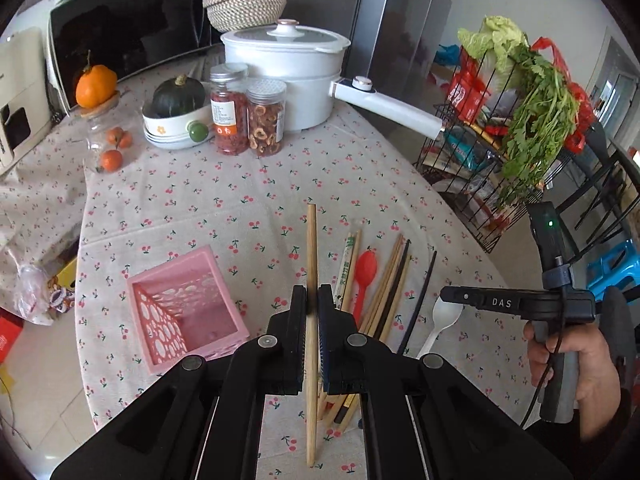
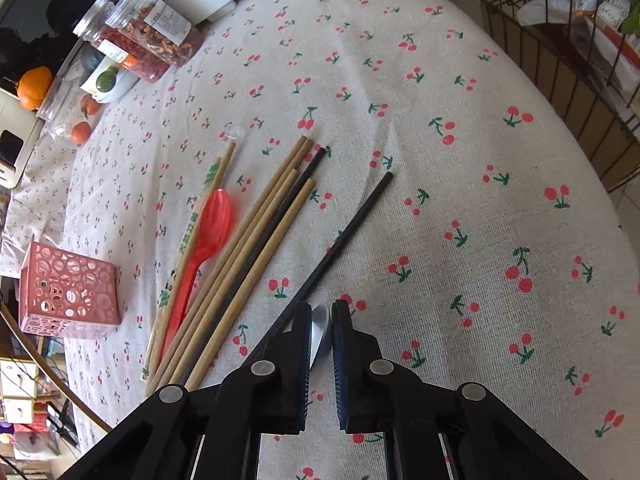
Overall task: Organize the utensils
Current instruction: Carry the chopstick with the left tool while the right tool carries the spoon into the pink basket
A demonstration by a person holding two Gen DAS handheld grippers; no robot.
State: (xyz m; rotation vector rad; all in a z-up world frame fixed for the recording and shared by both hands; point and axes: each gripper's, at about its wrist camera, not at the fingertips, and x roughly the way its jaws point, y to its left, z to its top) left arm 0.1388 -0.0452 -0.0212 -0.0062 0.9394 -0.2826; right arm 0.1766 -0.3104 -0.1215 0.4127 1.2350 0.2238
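Left gripper (image 1: 313,300): matte black plastic linkage arms; round grey pivot screws at the joints; flat jaws faced with dark blue ribbed pads. Right gripper (image 2: 321,320): same black arms, grey pivot screws, blue ribbed pads; side marked "DAS" in white; grey pistol grip; thin black cable; black module with green light; hand (image 1: 568,364) with dark sleeve.

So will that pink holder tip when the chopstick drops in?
Possibly. The pink holder looks like thin perforated plastic, so probably light. It seems empty, with nothing weighing it down. The wooden chopstick in the left gripper is long, so it could lever the rim.
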